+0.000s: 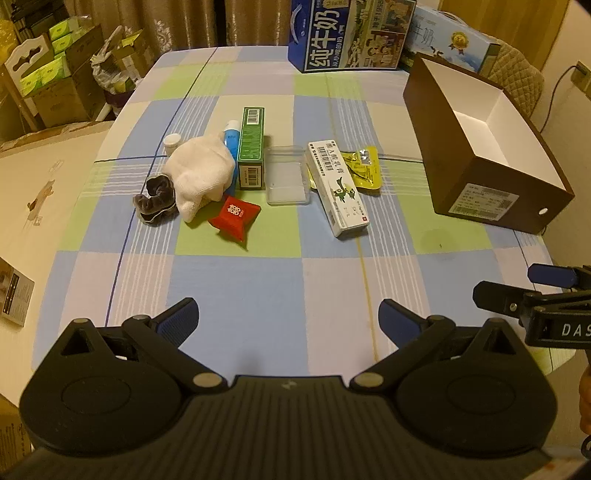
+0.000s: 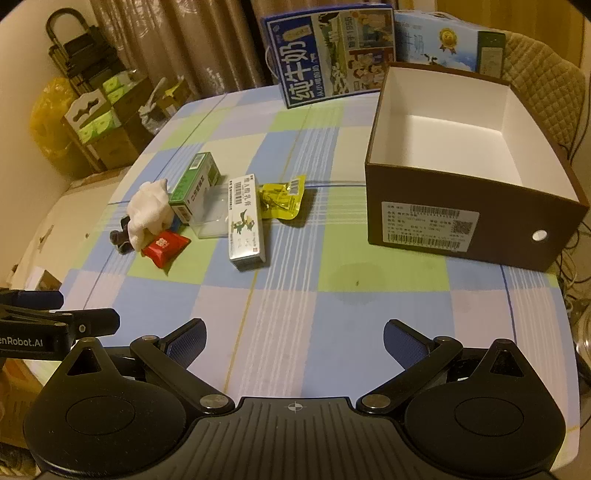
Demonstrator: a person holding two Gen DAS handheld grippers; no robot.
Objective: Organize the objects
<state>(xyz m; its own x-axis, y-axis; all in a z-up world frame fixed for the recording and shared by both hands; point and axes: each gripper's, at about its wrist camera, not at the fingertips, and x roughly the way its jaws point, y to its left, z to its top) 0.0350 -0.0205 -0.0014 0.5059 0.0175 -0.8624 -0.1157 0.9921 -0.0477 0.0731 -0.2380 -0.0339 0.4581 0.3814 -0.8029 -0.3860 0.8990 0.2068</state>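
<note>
While both tools hover low over the near edge of the counter (image 1: 236,280), the left hand-held gripper (image 1: 288,319) stands released, its blue-padded fingers (image 1: 181,317) spread wide with nothing between them, and the right hand-held gripper (image 2: 293,341) is likewise spread and empty; in the left wrist view the right one also shows side-on at about 3 o'clock. The counter wears a checked cloth of blue, green and pale squares. In the left wrist view the clutter sits toward 12 o'clock: a white cloth (image 1: 201,173) lies bunched over a dark scrunchie (image 1: 153,201) at its 8 o'clock side, with a small white cap (image 1: 172,142) at its 10 o'clock and a blue tube (image 1: 231,138) partly hidden beneath it. A green carton (image 1: 251,149) lies just beside the tube, touching a clear plastic case (image 1: 286,175) at its 3 o'clock. A red packet (image 1: 234,214) rests at the cloth's 5 o'clock. A long white medicine box (image 1: 338,186) lies slanted, overlapping a yellow sachet (image 1: 364,168) at its 2 o'clock. Well apart, toward 2 o'clock, an open brown box (image 2: 424,218) with a white, empty interior sits upright, its labelled end facing the camera. At the far edge stand a blue milk carton (image 1: 347,33) and a paler carton (image 1: 450,38) beside it.
</note>
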